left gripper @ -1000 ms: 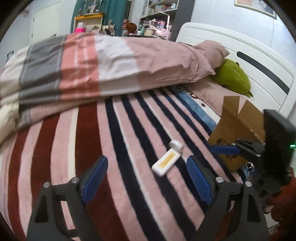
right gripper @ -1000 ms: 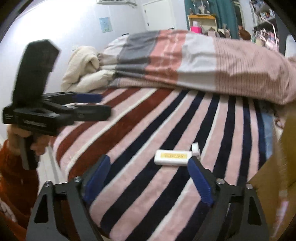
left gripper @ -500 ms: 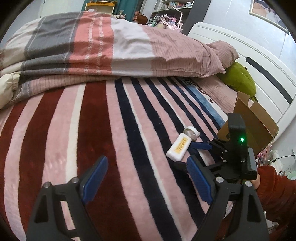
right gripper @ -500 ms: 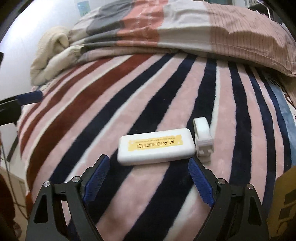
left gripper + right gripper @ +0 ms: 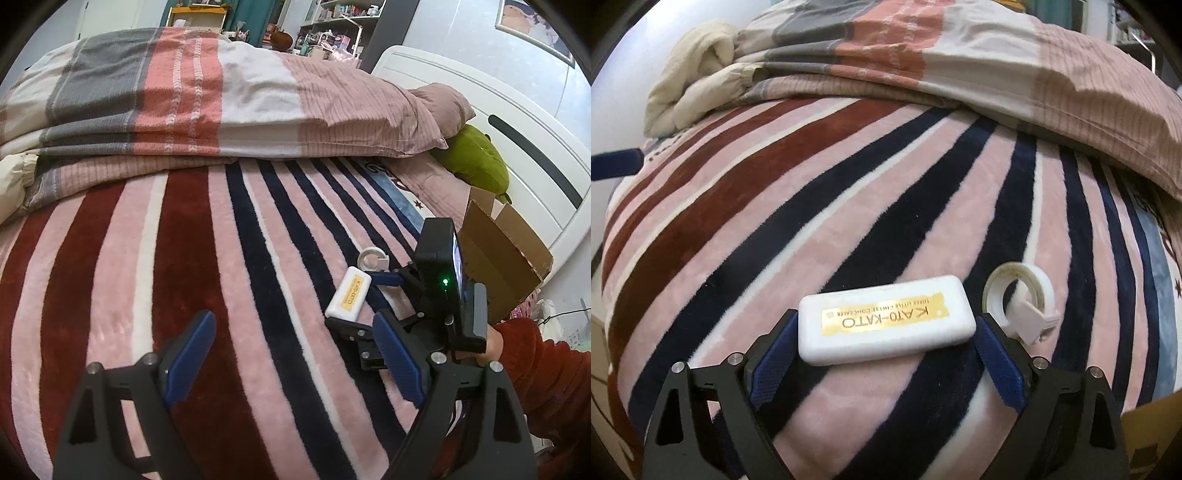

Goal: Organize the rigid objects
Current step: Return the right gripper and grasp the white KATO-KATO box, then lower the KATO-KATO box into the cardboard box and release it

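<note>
A white rectangular case with a gold KATO-KATO label (image 5: 886, 320) lies on the striped blanket (image 5: 820, 206). It also shows in the left wrist view (image 5: 349, 293). A white tape dispenser ring (image 5: 1019, 299) lies just right of it, and shows in the left wrist view (image 5: 373, 259). My right gripper (image 5: 886, 343) is open, with its blue pads on either side of the case's ends. In the left wrist view it (image 5: 360, 295) reaches in from the right. My left gripper (image 5: 291, 354) is open and empty above the blanket, left of the case.
An open cardboard box (image 5: 502, 258) stands at the right edge of the bed, beside the white headboard (image 5: 517, 147). A folded duvet (image 5: 207, 96) and a green cushion (image 5: 476, 158) lie at the back. A cream cover (image 5: 698, 92) lies at the far left.
My right gripper has moved forward and down until its open pads straddle the white case. The left gripper has drifted slightly; the case and tape ring lie where they were.
</note>
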